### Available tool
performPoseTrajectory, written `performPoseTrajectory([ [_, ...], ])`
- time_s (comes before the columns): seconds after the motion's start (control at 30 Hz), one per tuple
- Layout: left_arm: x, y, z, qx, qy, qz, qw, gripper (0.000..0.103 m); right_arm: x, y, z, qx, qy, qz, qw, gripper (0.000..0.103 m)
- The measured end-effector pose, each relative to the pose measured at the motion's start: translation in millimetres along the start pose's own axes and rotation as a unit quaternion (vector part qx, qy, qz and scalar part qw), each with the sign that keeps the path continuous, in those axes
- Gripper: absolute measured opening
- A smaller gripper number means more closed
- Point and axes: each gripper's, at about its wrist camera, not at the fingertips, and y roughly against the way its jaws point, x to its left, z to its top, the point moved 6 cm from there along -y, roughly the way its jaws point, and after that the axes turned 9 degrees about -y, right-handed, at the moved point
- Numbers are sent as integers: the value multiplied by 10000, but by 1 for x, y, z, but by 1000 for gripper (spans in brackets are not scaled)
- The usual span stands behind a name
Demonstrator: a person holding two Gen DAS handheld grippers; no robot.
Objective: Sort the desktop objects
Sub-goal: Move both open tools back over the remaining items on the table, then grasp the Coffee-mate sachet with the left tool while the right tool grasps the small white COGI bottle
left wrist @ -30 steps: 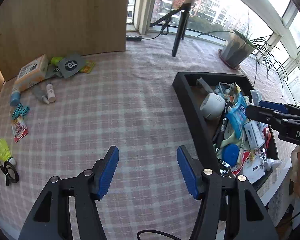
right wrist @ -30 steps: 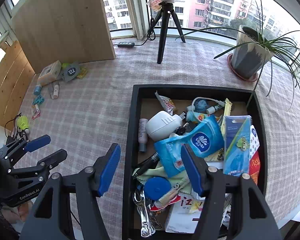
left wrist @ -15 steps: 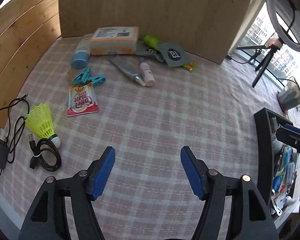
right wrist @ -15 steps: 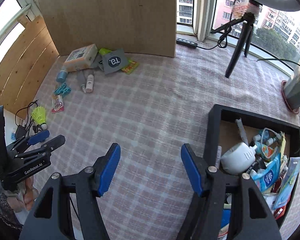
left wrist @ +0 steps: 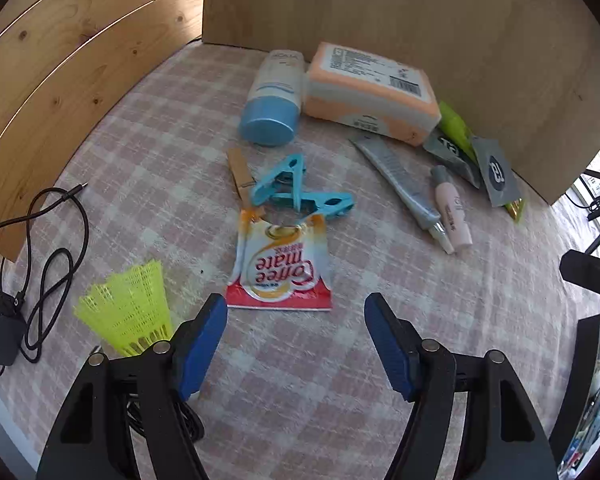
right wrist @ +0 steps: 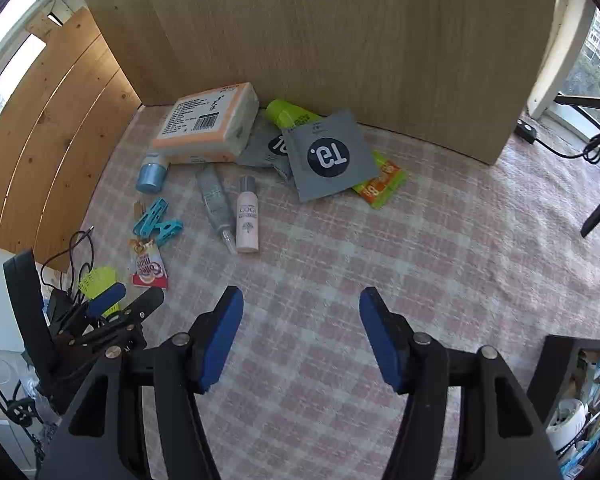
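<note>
Now that both views have swung off the black tray (right wrist: 556, 364) onto the leftover pile, left tongs (left wrist: 296, 322) and right tongs (right wrist: 300, 312) hang wide apart and empty, Coffee mate sachet (left wrist: 282, 264) mid-frame just ahead, probably next up.

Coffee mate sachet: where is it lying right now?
In the left wrist view the Coffee mate sachet lies flat on the checked cloth just ahead of the open left gripper, right below the blue clips.
</note>
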Motion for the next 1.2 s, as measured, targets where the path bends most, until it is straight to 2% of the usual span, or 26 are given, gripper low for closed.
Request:
performPoseTrajectory([
  [0.07, 5, -7, 3, 47, 12, 46, 10000, 70, 10, -14, 10, 95, 16, 15, 10000, 46],
  [0.4, 18, -27, 9, 59, -12, 220, 9997, 72, 38, -71, 34, 309, 117, -164, 9993, 46],
  [0.7, 8, -35, 16, 43, -88, 150, 9998, 75, 39, -90, 39, 410, 127, -333, 9985, 40],
  [0.8, 1, -38, 16, 33, -303, 337, 9990, 75, 37, -90, 41, 388, 188, -454, 9980, 34],
  [0.87, -1, -39, 16, -4, -277, 341, 9990, 74, 36, -90, 40, 370, 280, -577, 9973, 26],
  [0.93, -3, -38, 15, -69, -238, 363, 9990, 66, 35, -89, 38, 344, 376, -685, 9964, 20],
  [1.0, -1, -36, 15, -148, -185, 391, 9990, 56, 32, -87, 34, 346, 364, -634, 9967, 20],
  [1.2, 5, -28, 1, -223, 19, 114, 9997, 41, 19, -76, 3, 219, 489, -694, 9961, 20],
])
